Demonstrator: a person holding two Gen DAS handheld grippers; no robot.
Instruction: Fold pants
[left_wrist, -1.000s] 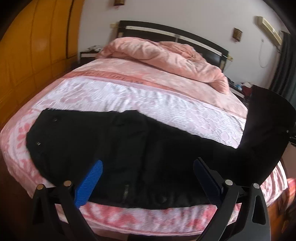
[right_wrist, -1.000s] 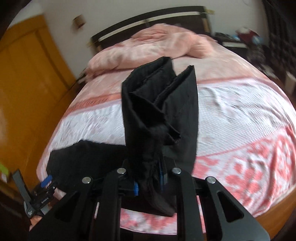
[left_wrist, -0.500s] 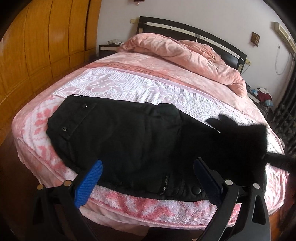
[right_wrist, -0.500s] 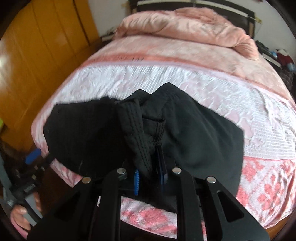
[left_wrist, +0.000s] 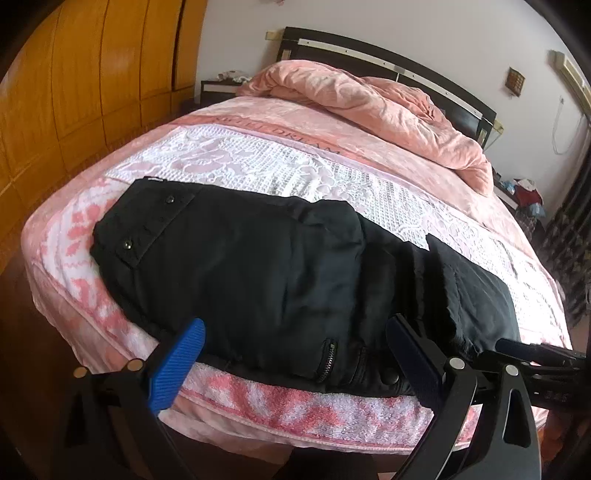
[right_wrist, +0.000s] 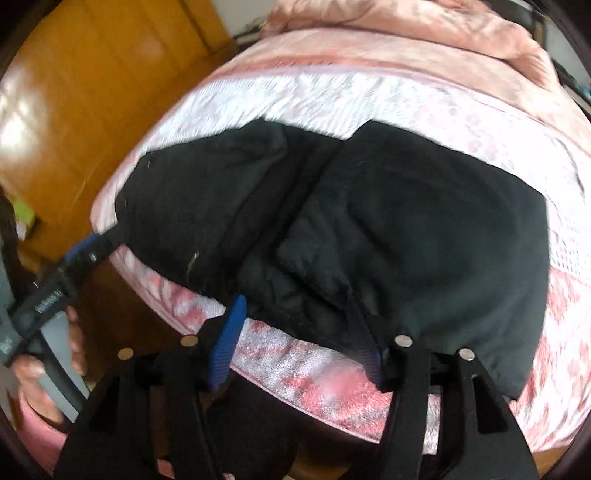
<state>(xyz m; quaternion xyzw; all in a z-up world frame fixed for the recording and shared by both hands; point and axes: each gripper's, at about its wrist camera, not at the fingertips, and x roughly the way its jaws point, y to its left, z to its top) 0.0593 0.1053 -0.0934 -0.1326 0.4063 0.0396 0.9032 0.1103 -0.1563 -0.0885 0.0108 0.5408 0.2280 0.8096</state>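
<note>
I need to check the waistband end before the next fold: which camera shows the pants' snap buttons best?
Left wrist: both snaps on the waistband are sharp and unobstructed. In the right wrist view, the pants are blurred and no snaps are discernible.

The pants (left_wrist: 266, 273) are black. The bed cover (left_wrist: 236, 162) is pink with a white lace-like pattern, and the wardrobe (left_wrist: 74, 85) is orange-brown. The finger pads (left_wrist: 177, 369) are blue.
</note>
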